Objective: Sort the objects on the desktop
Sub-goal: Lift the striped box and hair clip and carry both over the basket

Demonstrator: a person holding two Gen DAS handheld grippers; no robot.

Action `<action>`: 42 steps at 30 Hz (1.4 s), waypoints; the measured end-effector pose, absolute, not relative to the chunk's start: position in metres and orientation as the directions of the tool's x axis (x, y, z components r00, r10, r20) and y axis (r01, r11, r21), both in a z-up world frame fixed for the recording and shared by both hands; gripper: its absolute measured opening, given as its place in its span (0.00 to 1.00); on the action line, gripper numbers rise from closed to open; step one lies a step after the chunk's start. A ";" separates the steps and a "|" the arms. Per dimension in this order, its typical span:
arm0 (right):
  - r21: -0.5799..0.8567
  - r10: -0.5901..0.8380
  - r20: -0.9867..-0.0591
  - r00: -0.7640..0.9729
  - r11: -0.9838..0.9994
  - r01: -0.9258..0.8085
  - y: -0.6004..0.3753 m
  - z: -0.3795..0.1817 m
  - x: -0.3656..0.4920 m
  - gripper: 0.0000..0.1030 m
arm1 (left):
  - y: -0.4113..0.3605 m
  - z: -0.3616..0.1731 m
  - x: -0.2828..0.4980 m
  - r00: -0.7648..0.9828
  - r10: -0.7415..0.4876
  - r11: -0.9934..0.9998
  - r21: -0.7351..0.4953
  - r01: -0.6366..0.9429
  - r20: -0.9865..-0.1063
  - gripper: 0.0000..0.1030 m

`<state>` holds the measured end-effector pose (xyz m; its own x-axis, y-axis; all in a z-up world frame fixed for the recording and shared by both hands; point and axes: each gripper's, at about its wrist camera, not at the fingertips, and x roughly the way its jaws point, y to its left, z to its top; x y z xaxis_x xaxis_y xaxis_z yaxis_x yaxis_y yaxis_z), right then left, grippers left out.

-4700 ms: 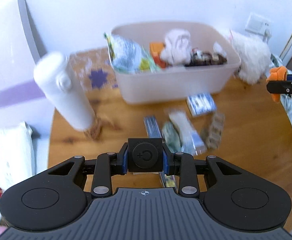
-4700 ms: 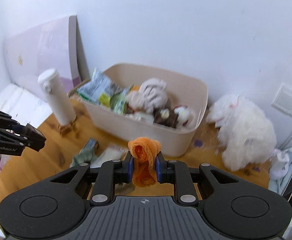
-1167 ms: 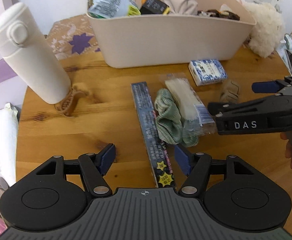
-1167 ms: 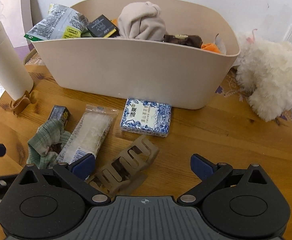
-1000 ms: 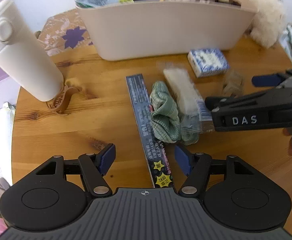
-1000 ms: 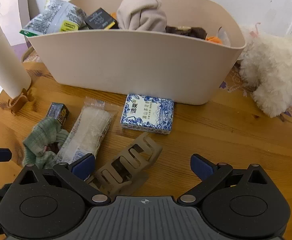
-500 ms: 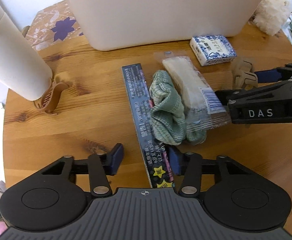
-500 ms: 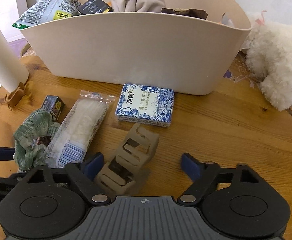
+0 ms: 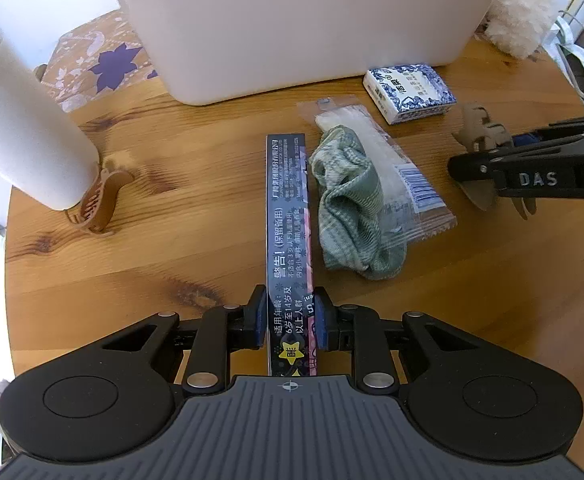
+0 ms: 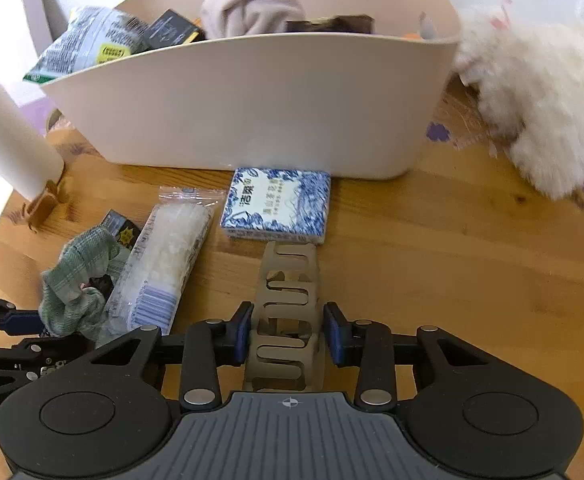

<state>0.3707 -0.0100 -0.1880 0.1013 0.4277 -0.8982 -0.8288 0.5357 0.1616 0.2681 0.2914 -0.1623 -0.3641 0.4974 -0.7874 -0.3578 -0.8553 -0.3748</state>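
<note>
round wooden table (image 9: 163, 248), white wall behind. far left: white bottle (image 9: 23, 140). left gripper (image 9: 288, 317) clamps long dark box (image 9: 287, 216); green cloth (image 9: 352, 208) just right. right gripper (image 10: 287, 330) narrowly brackets beige hair claw (image 10: 287, 300), contact unclear. beige bin (image 10: 251, 108) far.

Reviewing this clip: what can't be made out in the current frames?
- Bin contents: its front wall hides most of them in both views.
- Long dark box: near end under the left hand-held gripper.
- Hair claw: firm contact with the right hand-held gripper is unclear.
- White bottle: top cut off by the frame edge.
</note>
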 end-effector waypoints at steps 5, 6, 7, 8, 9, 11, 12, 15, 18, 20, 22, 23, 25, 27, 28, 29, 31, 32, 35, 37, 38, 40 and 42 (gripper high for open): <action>0.195 0.456 -0.886 0.089 0.538 -0.820 -0.024 -0.178 0.374 0.29 | 0.277 -0.159 0.274 -0.385 0.501 -0.858 -0.388 -0.336 -0.775 0.23; 0.194 0.458 -0.884 0.089 0.534 -0.823 -0.026 -0.176 0.374 0.29 | 0.274 -0.158 0.275 -0.388 0.501 -0.859 -0.389 -0.332 -0.774 0.23; 0.191 0.459 -0.884 0.090 0.530 -0.826 -0.029 -0.174 0.375 0.29 | 0.271 -0.156 0.276 -0.392 0.501 -0.860 -0.392 -0.328 -0.772 0.23; 0.189 0.460 -0.883 0.092 0.528 -0.828 -0.032 -0.173 0.373 0.29 | 0.269 -0.155 0.277 -0.397 0.500 -0.861 -0.393 -0.323 -0.770 0.23; 0.189 0.462 -0.882 0.093 0.528 -0.828 -0.034 -0.171 0.373 0.29 | 0.267 -0.153 0.278 -0.402 0.499 -0.862 -0.393 -0.320 -0.767 0.23; 0.196 0.472 -0.877 0.093 0.528 -0.826 -0.040 -0.162 0.374 0.29 | 0.261 -0.149 0.279 -0.417 0.495 -0.865 -0.387 -0.318 -0.763 0.23; 0.198 0.478 -0.873 0.095 0.526 -0.827 -0.038 -0.160 0.371 0.29 | 0.259 -0.147 0.280 -0.426 0.491 -0.868 -0.383 -0.318 -0.760 0.23; 0.195 0.499 -0.861 0.100 0.506 -0.840 -0.041 -0.146 0.369 0.29 | 0.253 -0.139 0.282 -0.450 0.485 -0.871 -0.368 -0.325 -0.750 0.23; 0.184 0.520 -0.847 0.110 0.481 -0.857 -0.040 -0.133 0.369 0.29 | 0.247 -0.129 0.283 -0.477 0.479 -0.874 -0.351 -0.336 -0.737 0.23; 0.180 0.536 -0.836 0.118 0.470 -0.864 -0.041 -0.121 0.370 0.29 | 0.243 -0.122 0.281 -0.489 0.479 -0.875 -0.351 -0.334 -0.729 0.23; 0.183 0.554 -0.824 0.123 0.464 -0.867 -0.041 -0.110 0.375 0.29 | 0.239 -0.113 0.278 -0.505 0.482 -0.874 -0.353 -0.333 -0.716 0.23; 0.184 0.563 -0.817 0.126 0.461 -0.868 -0.042 -0.104 0.376 0.29 | 0.237 -0.107 0.276 -0.518 0.481 -0.875 -0.349 -0.336 -0.707 0.23; 0.176 0.583 -0.800 0.141 0.454 -0.873 -0.042 -0.090 0.381 0.29 | 0.234 -0.095 0.272 -0.544 0.480 -0.876 -0.344 -0.337 -0.689 0.23; 0.163 0.603 -0.781 0.167 0.454 -0.876 -0.040 -0.077 0.387 0.29 | 0.230 -0.082 0.268 -0.570 0.478 -0.878 -0.340 -0.338 -0.669 0.23; 0.163 0.613 -0.770 0.176 0.457 -0.874 -0.039 -0.071 0.392 0.29 | 0.227 -0.076 0.265 -0.585 0.476 -0.879 -0.337 -0.337 -0.657 0.23; 0.166 0.622 -0.761 0.184 0.461 -0.872 -0.038 -0.065 0.396 0.29 | 0.224 -0.069 0.262 -0.599 0.473 -0.881 -0.335 -0.334 -0.646 0.23; 0.170 0.636 -0.746 0.199 0.470 -0.866 -0.036 -0.056 0.404 0.29 | 0.217 -0.057 0.255 -0.624 0.468 -0.884 -0.335 -0.327 -0.625 0.23; 0.170 0.641 -0.739 0.205 0.472 -0.865 -0.035 -0.051 0.406 0.29 | 0.215 -0.052 0.252 -0.635 0.466 -0.885 -0.334 -0.324 -0.617 0.23; 0.167 0.653 -0.725 0.219 0.475 -0.864 -0.029 -0.042 0.414 0.29 | 0.209 -0.039 0.242 -0.662 0.450 -0.892 -0.327 -0.311 -0.599 0.23; 0.167 0.660 -0.718 0.224 0.475 -0.864 -0.025 -0.038 0.418 0.29 | 0.206 -0.034 0.235 -0.676 0.437 -0.899 -0.318 -0.301 -0.593 0.23; 0.168 0.662 -0.715 0.226 0.477 -0.863 -0.022 -0.038 0.419 0.29 | 0.205 -0.032 0.231 -0.682 0.430 -0.902 -0.312 -0.298 -0.592 0.23; 0.171 0.666 -0.709 0.230 0.479 -0.861 -0.016 -0.036 0.423 0.29 | 0.205 -0.027 0.223 -0.690 0.421 -0.906 -0.305 -0.293 -0.589 0.23; 0.173 0.671 -0.703 0.235 0.483 -0.859 -0.007 -0.035 0.426 0.29 | 0.206 -0.022 0.215 -0.702 0.412 -0.910 -0.303 -0.283 -0.582 0.23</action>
